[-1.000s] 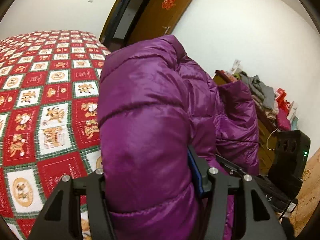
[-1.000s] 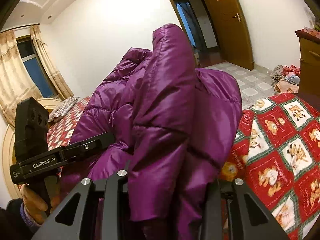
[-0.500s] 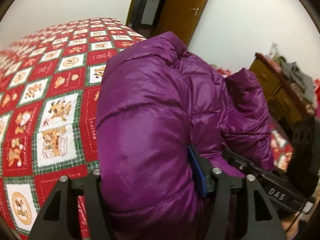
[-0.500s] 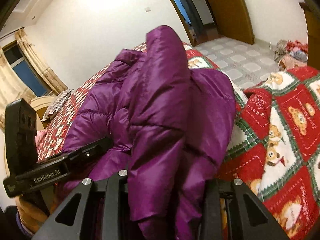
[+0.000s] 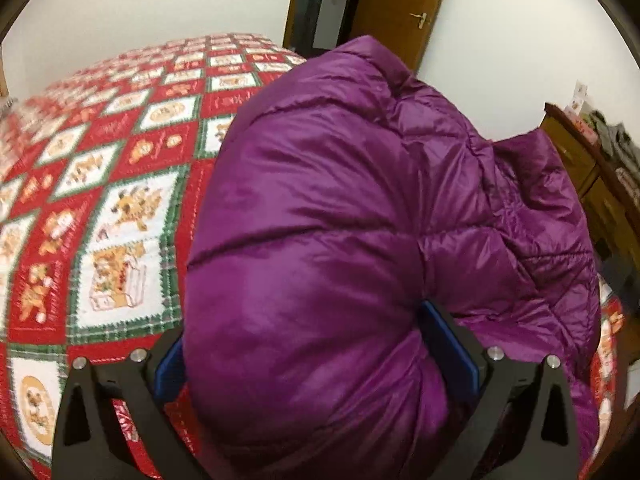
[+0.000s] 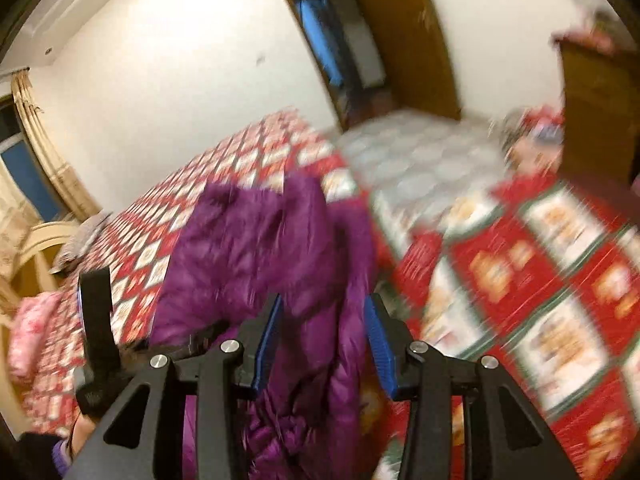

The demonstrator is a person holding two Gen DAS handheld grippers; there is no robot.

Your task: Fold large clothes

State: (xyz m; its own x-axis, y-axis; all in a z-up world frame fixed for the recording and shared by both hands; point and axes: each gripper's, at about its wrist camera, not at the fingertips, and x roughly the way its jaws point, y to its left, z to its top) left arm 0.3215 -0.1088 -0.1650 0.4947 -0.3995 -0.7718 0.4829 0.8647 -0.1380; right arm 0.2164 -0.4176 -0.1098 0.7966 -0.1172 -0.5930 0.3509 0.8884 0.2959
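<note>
Left wrist view: the left gripper point(image 5: 312, 344) has its blue-padded fingers point(image 5: 450, 344) set fairly wide, with a thick roll of the purple down jacket point(image 5: 340, 220) bulging between them; they press its sides, so I judge it gripped. Right wrist view, heavily blurred: the right gripper point(image 6: 322, 342) has its fingers point(image 6: 378, 344) parted, and a fold of the jacket point(image 6: 276, 248) hangs between them with a gap on the right side. I cannot tell if they pinch it or have let go.

The jacket lies bunched on the red patterned bed quilt point(image 5: 120, 200), near the bed's edge on the door point(image 5: 394, 8) side.

To do this step well, I would lay the held fold flat onto the body, keep both edges level, and press air out before letting go, since puffy down springs back.
</note>
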